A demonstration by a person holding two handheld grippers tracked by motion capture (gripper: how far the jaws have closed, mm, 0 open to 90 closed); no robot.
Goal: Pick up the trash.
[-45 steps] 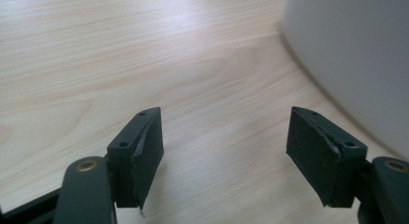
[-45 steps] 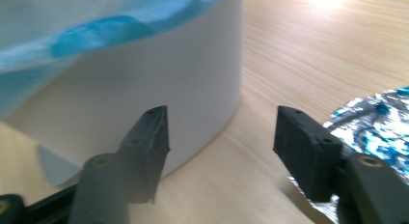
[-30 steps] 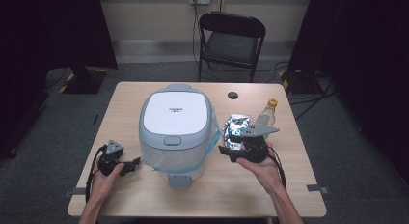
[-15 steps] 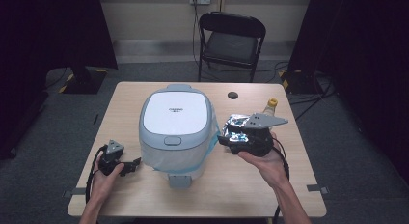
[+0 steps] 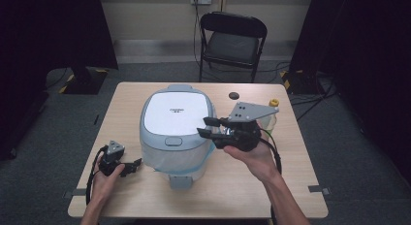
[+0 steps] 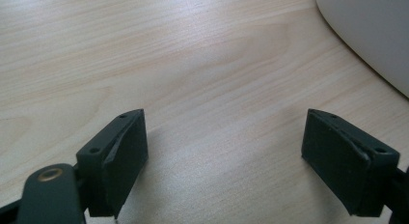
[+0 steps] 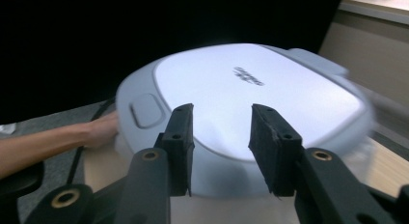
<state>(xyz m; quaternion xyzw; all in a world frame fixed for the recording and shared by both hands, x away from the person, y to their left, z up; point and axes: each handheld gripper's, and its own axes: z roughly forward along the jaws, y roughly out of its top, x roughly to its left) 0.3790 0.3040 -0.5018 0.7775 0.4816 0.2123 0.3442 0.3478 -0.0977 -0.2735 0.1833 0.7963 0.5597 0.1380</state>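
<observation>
A: From the high view, where does everything sit?

B: The rice cooker (image 5: pixel 177 125) stands mid-counter (image 5: pixel 242 191) with its lid shut, latch button toward the person at six o'clock. The right gripper (image 5: pixel 207 127) hangs over the cooker's three o'clock edge, raised off the counter and aimed toward nine o'clock across the lid. I'd judge it is held high like that so it can come at the lid or its button from above. A bottle (image 5: pixel 271 116) stands behind it at the cooker's three o'clock, and a small dark cap (image 5: pixel 234 95) lies toward one o'clock.

A: And the other hand?

B: The left gripper (image 5: pixel 133 165) rests low on the counter at the cooker's eight o'clock, probably parked out of the way.

A: What does the left gripper view give?

B: Its jaws stand wide apart with bare wood between them, nothing held. The cooker's pale wall (image 6: pixel 371 31) curves in at one o'clock.

A: And the right gripper view?

B: The jaws have just been closing and now stand partly apart, empty, with only the white lid (image 7: pixel 251 98) seen beyond the gap. The button (image 7: pixel 144 109) sits at ten o'clock from them
</observation>
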